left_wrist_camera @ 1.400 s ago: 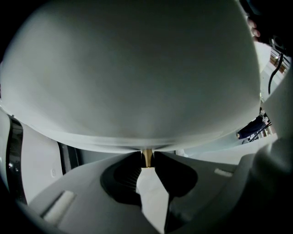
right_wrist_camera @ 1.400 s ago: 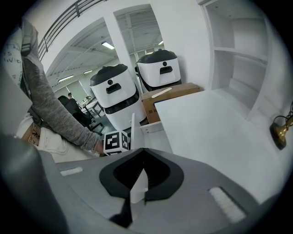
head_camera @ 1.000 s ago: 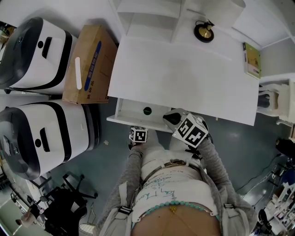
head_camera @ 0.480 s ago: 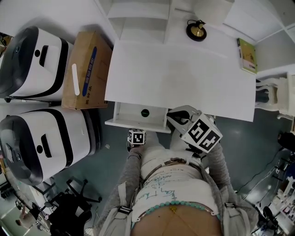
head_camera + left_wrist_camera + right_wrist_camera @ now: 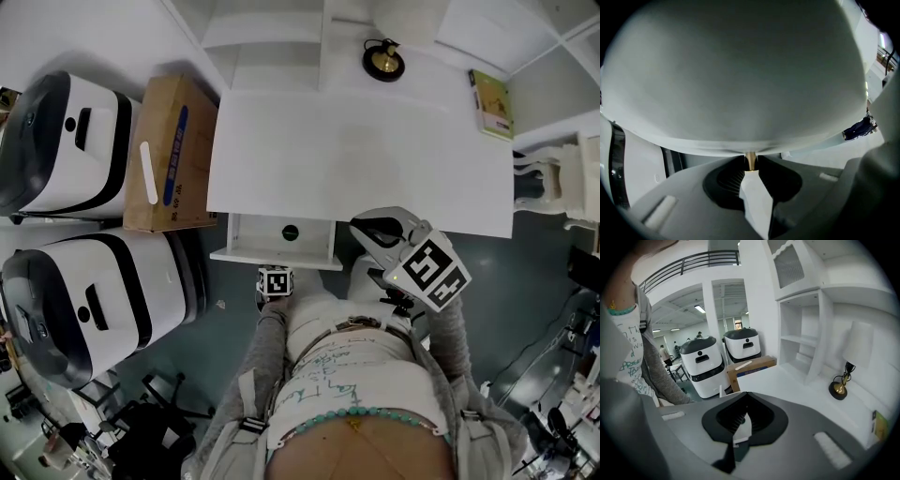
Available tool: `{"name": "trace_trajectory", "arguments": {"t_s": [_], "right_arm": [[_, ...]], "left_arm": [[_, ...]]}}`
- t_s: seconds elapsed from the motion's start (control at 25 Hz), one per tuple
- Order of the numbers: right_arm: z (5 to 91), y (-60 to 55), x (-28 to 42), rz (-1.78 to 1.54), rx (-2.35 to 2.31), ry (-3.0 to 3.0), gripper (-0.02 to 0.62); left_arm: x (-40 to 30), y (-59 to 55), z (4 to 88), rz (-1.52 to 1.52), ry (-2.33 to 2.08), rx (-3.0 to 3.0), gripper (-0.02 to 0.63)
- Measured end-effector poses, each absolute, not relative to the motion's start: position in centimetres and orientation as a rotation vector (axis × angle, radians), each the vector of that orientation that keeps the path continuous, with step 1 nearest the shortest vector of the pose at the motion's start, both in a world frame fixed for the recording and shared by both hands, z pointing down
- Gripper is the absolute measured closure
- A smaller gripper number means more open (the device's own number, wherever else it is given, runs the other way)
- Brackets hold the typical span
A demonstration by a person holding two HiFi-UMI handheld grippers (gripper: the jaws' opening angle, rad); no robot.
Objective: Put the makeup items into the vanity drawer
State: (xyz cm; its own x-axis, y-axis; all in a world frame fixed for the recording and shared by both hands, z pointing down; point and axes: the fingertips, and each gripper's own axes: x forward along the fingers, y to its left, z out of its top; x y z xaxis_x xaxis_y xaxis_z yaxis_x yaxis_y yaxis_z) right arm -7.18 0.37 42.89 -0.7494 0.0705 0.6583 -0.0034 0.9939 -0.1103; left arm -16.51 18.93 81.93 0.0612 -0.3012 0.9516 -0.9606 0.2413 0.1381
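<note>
The vanity drawer (image 5: 251,232) stands pulled out, straight ahead of the left gripper (image 5: 750,163). This gripper is closed on the drawer's knob, and its own view shows the thin gold stem of the knob (image 5: 750,158) pinched between the two jaw tips. The white drawer front (image 5: 740,70) fills nearly all of that view above the jaws. Inside the drawer, just beyond the left gripper and a little to its right, lies one dark round makeup item (image 5: 290,232), apart from the drawer walls.

The right gripper (image 5: 746,395) is to the right of the left one, above the front edge of the vanity top (image 5: 356,150). Its jaws are together and I see nothing between them. Far ahead of it on the top there are only a lamp (image 5: 383,60) and a book (image 5: 491,103), and no further makeup item shows there.

For this reason I judge that the items are already inside and that the step in hand is to close the drawer. To do it well, the left gripper should push straight along the line of the drawer and not sideways, so that the drawer does not jam on its rails. The grip on the stem is small, so the push should be slow and even, otherwise the jaws may slip off the knob. A gentle stop at the end will also keep the round item from rolling or knocking against the wall. The right gripper should stay clear of the drawer front while it goes in.
</note>
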Motion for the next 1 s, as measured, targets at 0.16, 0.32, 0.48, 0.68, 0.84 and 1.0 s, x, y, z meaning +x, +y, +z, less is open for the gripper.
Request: {"name": "trace_trajectory", "arguments": {"t_s": [0.16, 0.32, 0.48, 0.68, 0.84, 1.0], "right_arm": [[42.7, -0.9, -6.1, 0.125, 0.017, -2.414, 0.568], [43.2, -1.8, -5.0, 0.137, 0.069, -2.391, 0.568], [43.3, -2.3, -4.4, 0.145, 0.099, -2.381, 0.568], [42.9, -3.0, -3.7, 0.147, 0.144, -2.384, 0.568], [42.8, -3.6, -3.2, 0.156, 0.182, -2.388, 0.568], [42.8, -3.9, -2.5, 0.176, 0.216, -2.398, 0.568]], "left_arm": [[-16.6, 19.2, 82.0, 0.789, -1.455, 1.247, 0.514], [-16.6, 19.3, 82.0, 0.791, -1.451, 1.241, 0.514], [-16.7, 19.1, 82.0, 0.79, -1.456, 1.241, 0.514], [-16.7, 18.5, 82.0, 0.792, -1.445, 1.251, 0.514], [-17.0, 17.9, 82.1, 0.792, -1.452, 1.247, 0.514], [-17.2, 17.4, 82.1, 0.794, -1.442, 1.246, 0.514]]}}
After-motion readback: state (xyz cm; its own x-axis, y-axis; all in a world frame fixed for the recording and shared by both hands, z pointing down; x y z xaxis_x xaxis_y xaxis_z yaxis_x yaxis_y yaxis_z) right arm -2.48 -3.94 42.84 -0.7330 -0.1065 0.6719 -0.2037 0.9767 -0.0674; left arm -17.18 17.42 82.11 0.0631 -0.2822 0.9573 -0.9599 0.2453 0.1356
